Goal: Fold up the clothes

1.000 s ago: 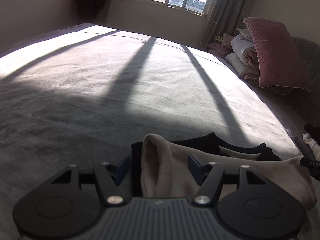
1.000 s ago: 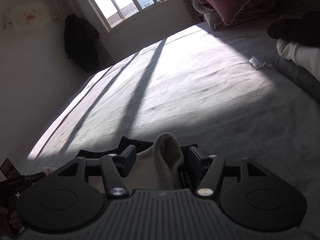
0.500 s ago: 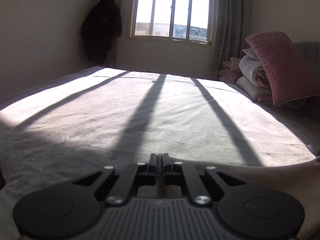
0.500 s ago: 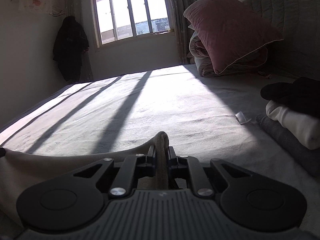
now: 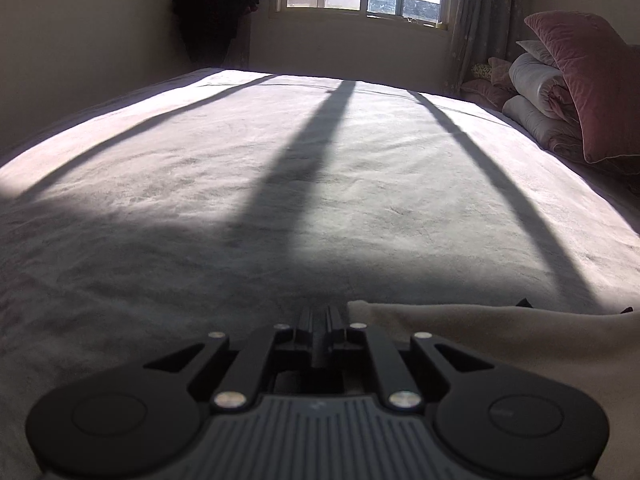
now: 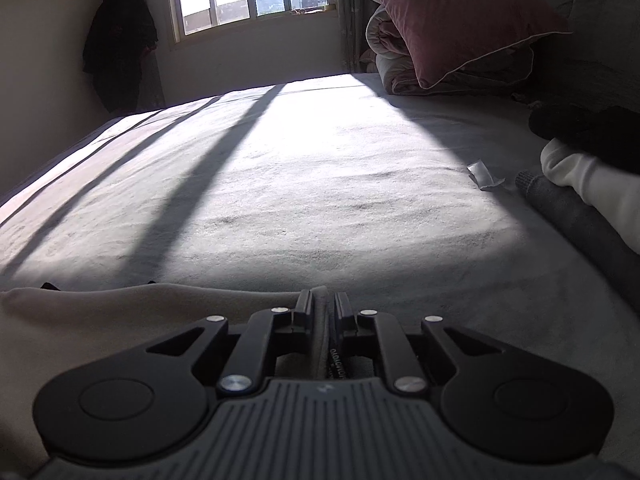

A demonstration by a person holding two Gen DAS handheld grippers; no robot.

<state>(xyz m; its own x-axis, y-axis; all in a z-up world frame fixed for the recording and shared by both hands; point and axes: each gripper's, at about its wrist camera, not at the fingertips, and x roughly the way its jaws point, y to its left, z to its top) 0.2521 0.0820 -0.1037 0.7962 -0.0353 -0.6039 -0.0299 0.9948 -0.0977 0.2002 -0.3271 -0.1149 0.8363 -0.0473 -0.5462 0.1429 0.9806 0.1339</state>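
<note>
A beige garment with black trim [image 5: 492, 332] lies stretched across the near edge of the grey bed cover [image 5: 280, 168]. In the left wrist view, my left gripper [image 5: 320, 314] is shut at the garment's left end, a dark fold pinched between the fingers, and the cloth runs off to the right. In the right wrist view, my right gripper [image 6: 323, 300] is shut on the other end of the beige garment [image 6: 120, 316], a printed label showing between the fingers, and the cloth runs off to the left. Both grippers sit low over the bed.
A stack of folded clothes, black [image 6: 592, 132], white [image 6: 600, 188] and grey [image 6: 584, 224], lies at the right, with a small white scrap [image 6: 484, 176] beside it. A pink pillow [image 6: 452, 20] and rolled bedding stand at the headboard. A dark coat [image 6: 120, 44] hangs by the window.
Both grippers were open around folds of the garment a second ago and have since shut on it. They rose with the cloth pulled taut, and now sit lower over the bed.
</note>
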